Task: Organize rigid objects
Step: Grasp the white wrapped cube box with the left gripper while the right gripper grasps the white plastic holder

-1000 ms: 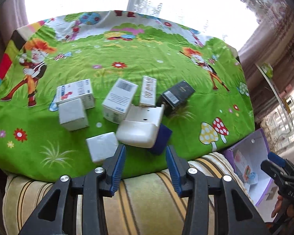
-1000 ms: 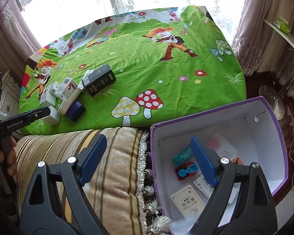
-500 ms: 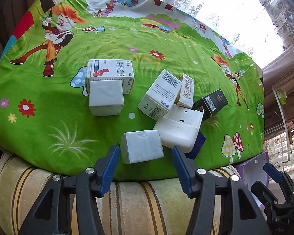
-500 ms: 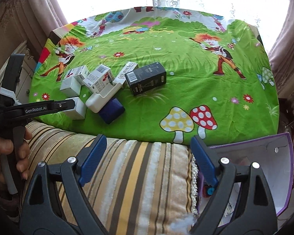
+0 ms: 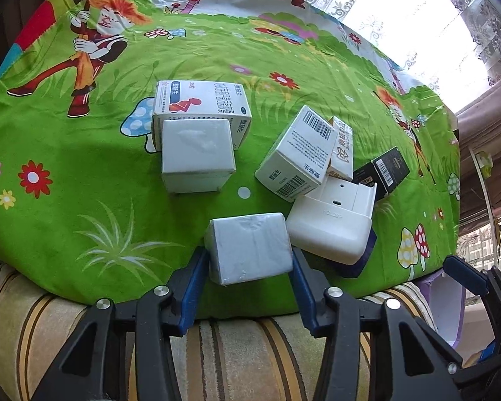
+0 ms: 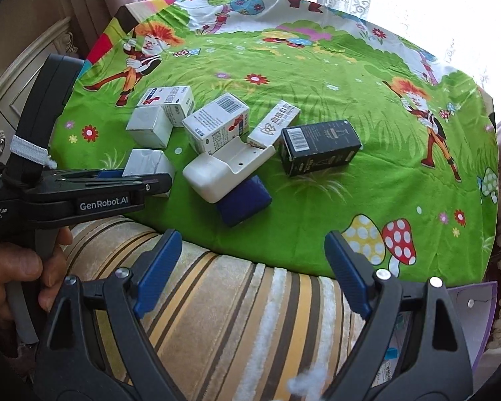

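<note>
**Left hand-held gripper closing around the near white box**

I see the small white box at the near edge of the green cartoon cloth, sitting between the blue pads of my left hand-held gripper. Its jaws have just been closing on the box, and both pads look to be against its sides, though I cannot tell how firmly. Just to the right lies a white plastic holder resting on a dark blue case. Farther off sit another plain white box, a printed medicine carton behind it, a barcoded carton, a slim white carton and a black box. My right hand-held gripper hangs wide open and empty above the striped cushion, with the purple box at its right.
</note>
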A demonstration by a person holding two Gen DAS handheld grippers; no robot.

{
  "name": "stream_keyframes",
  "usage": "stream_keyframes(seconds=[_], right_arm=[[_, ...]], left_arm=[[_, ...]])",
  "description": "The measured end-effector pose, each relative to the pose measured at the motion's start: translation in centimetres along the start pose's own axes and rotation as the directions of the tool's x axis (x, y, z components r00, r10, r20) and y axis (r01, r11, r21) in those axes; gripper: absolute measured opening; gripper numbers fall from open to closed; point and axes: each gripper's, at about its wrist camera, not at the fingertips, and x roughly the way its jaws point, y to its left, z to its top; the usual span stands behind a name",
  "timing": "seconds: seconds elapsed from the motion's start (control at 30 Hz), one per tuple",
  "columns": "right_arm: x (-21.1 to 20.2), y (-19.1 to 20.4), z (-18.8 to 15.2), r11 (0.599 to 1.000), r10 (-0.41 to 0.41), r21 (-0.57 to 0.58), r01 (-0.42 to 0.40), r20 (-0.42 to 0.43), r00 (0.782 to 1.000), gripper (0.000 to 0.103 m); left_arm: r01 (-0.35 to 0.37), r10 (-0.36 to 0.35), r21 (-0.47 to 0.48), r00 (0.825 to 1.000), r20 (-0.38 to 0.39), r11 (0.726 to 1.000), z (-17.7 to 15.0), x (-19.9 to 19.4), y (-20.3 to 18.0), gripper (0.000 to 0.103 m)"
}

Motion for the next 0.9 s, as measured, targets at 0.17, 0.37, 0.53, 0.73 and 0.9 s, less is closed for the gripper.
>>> stream_keyframes(seconds=[0.17,0.37,0.53,0.73,0.9], right_arm=[[1.4,2.0,1.6,0.991,0.024,-0.131,-0.026,-0.017,1.0,0.089],[3.6,3.8,3.6,0.957,0.082,-0.273,-0.097,-0.067,0.994,0.089],[5.6,4.9,4.8,0.912,0.089,-0.388,-0.13,-0.124,0.988,0.088],[8.2,5.5,5.1,0.879,0.103,-0.437,-0.189,-0.213,0.972,0.062],[9.3,5.3,4.5,0.885,0.124,-0.409,-0.224,-0.257,0.959,0.04]], left_arm=[[0.041,-0.039,-0.065,0.999,0.03,0.997,-0.4,-0.8,1.7,0.049],[0.07,-0.057,-0.171,0.995,0.079,0.983,-0.6,-1.6,4.3,0.049],[0.08,-0.059,-0.223,0.993,0.1,0.971,-0.5,-1.7,5.6,0.049],[0.083,-0.062,-0.221,0.993,0.099,0.972,-0.4,-1.5,5.4,0.049],[0.081,-0.06,-0.218,0.993,0.098,0.973,-0.4,-1.5,5.4,0.049]])
